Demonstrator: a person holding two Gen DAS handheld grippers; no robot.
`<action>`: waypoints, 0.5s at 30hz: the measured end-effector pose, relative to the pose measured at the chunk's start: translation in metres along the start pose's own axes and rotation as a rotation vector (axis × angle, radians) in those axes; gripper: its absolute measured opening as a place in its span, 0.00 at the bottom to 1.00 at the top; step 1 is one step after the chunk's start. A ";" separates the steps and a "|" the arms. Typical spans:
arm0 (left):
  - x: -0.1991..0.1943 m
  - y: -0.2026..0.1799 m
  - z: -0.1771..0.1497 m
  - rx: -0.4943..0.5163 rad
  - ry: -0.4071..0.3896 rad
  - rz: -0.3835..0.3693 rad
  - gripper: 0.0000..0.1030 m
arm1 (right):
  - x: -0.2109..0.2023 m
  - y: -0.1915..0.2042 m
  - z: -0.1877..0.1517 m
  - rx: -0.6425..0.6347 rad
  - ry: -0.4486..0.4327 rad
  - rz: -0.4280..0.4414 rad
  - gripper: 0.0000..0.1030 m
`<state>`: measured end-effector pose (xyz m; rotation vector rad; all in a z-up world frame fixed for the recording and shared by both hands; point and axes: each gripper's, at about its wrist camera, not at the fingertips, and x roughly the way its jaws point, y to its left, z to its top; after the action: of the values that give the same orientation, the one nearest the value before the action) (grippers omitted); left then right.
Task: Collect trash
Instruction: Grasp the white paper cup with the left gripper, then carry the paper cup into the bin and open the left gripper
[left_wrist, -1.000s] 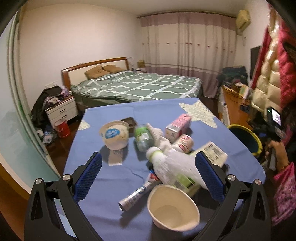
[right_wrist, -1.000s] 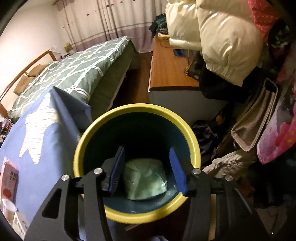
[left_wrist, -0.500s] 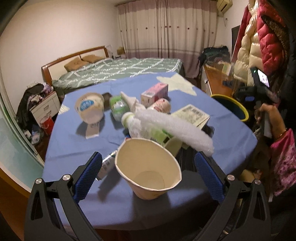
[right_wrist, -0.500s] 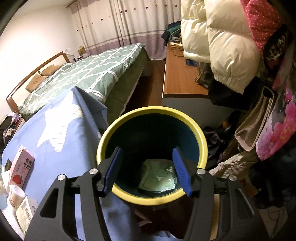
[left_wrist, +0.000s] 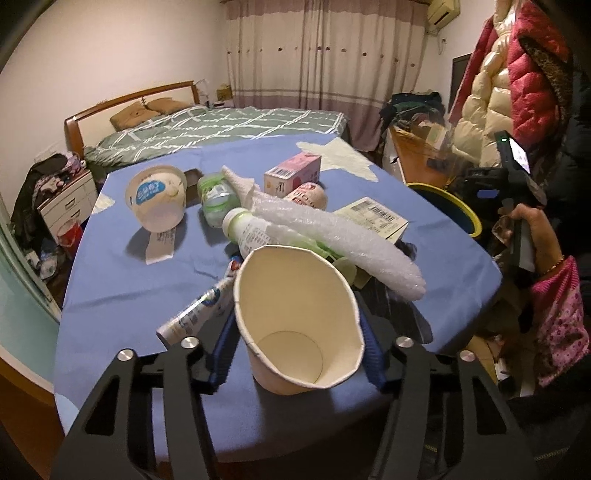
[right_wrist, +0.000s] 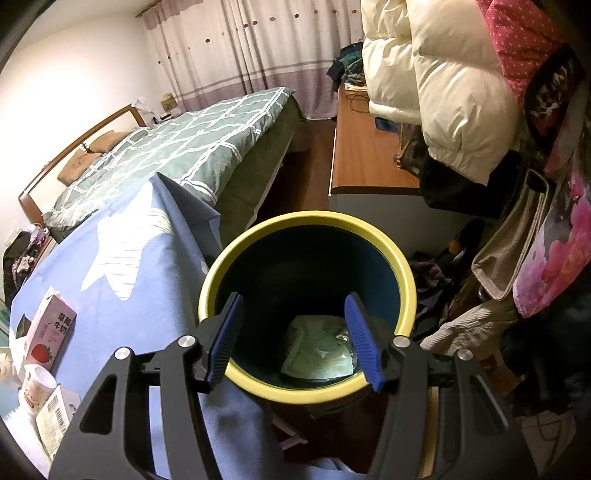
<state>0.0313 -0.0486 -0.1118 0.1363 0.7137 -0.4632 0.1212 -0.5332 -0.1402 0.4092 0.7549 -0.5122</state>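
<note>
While the left tongs (left_wrist: 297, 347) clench the paper cup (left_wrist: 295, 321) by its sides, with the blue pads pressed to the wall on either side, the step in hand looks like lifting it off the blue-covered bench (left_wrist: 122, 295) and carrying it to the bin. The cup wall is thin and the rim already looks squeezed out of round, so a gentle, steady grip seems wise; I would raise it straight up before swinging right, since the bubble-wrap roll (left_wrist: 332, 236) and the white bottle (left_wrist: 251, 232) lie just behind it and could be dragged along. The cup itself is empty, its bare bottom plainly visible. Farther back a yoghurt tub (left_wrist: 157, 199) lies tipped on its side, and a pink carton (left_wrist: 293, 175) rests near the far edge. The right tongs (right_wrist: 297, 341) are released and hold nothing, hanging above the yellow-rimmed bin (right_wrist: 369, 229), which stands beside the bench corner. Inside the bin lies one pale green packet (right_wrist: 319, 350) on the bottom; otherwise it appears empty.
</note>
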 end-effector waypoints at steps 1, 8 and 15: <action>-0.004 0.000 0.002 0.007 -0.007 0.006 0.53 | -0.001 0.000 0.000 -0.001 -0.003 0.002 0.53; -0.037 0.000 0.029 0.032 -0.075 0.071 0.53 | -0.012 0.001 0.001 -0.006 -0.026 0.026 0.53; -0.043 -0.023 0.082 0.077 -0.152 0.050 0.55 | -0.027 -0.006 0.002 -0.014 -0.063 0.035 0.53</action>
<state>0.0419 -0.0764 -0.0208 0.1895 0.5429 -0.4482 0.1022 -0.5308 -0.1203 0.3906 0.6896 -0.4845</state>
